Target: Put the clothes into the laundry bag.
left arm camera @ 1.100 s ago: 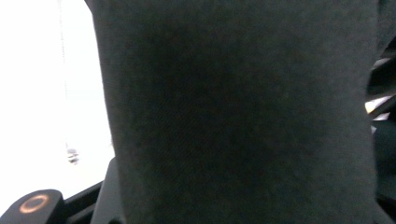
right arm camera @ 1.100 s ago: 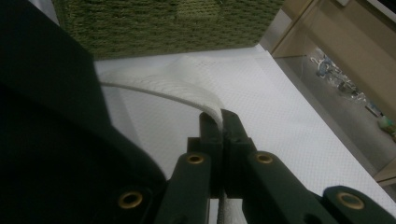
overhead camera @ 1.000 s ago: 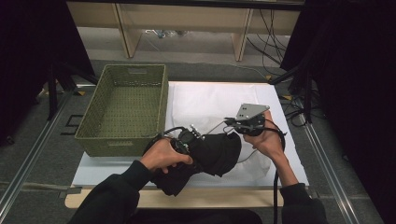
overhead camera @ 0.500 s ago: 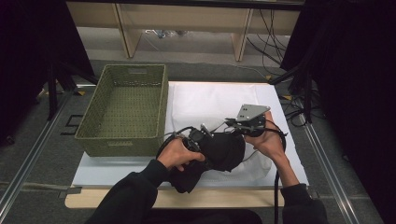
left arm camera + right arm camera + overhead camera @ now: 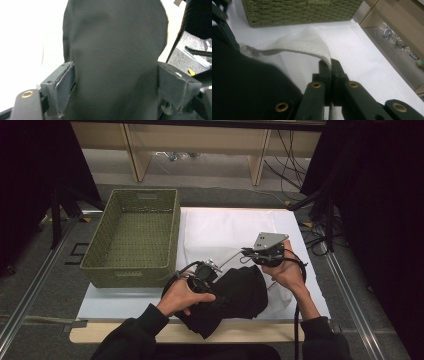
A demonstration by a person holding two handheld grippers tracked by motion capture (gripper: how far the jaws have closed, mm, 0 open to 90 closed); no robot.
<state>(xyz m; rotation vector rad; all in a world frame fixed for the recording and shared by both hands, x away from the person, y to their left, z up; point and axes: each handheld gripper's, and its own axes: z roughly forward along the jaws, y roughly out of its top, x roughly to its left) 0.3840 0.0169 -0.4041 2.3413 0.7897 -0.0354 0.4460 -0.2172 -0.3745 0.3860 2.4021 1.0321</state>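
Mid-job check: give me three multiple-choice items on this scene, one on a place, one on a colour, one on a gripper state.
1. Where does the basket stand?
A. left of the white cloth
B. right of it
C. on the floor

2. What colour is the garment under the left gripper?
A. red
B. black
C. yellow

3. What does the right gripper do?
A. hangs open
B. clamps white fabric
C. grips the basket

Key: 1 A, the high view shows it left; 2 B, dark in both views; 3 B, jaws pinch a lifted white edge.
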